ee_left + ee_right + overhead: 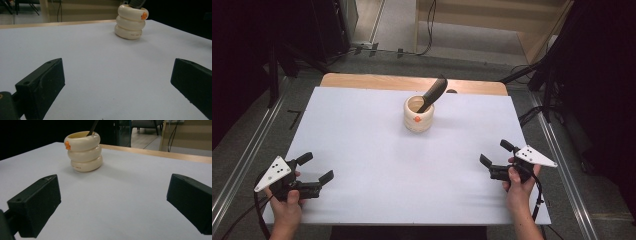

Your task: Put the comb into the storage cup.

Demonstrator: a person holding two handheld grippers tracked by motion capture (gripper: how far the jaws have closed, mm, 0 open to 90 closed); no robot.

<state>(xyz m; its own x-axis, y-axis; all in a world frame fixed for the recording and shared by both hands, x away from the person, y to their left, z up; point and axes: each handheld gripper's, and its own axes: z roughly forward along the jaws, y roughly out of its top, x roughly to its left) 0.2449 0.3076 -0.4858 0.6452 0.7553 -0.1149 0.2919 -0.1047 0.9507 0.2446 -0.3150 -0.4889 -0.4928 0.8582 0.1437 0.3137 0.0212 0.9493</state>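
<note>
A cream holder (419, 114) shaped like three stacked rings stands upright toward the far middle of the white sheet (402, 165) that covers the table, well apart from both grippers. A small orange mark sits near its rim on the side facing the person. A dark utensil (432, 93) leans out of it, tilted up and to the right in the high view; the end inside the holder is hidden, so what kind of tool it is cannot be told. In the left gripper view the holder (131, 22) sits near the top and the utensil is cut off by the frame edge. In the right gripper view the holder (84, 151) shows faint small print on its lowest ring, too small to read.

The left gripper (318, 168) is held low over the near left part of the sheet, jaws spread wide with nothing between them. The right gripper (496, 153) is over the near right part, likewise released and empty. A strip of the wooden table (362, 80) shows past the sheet's far edge.
</note>
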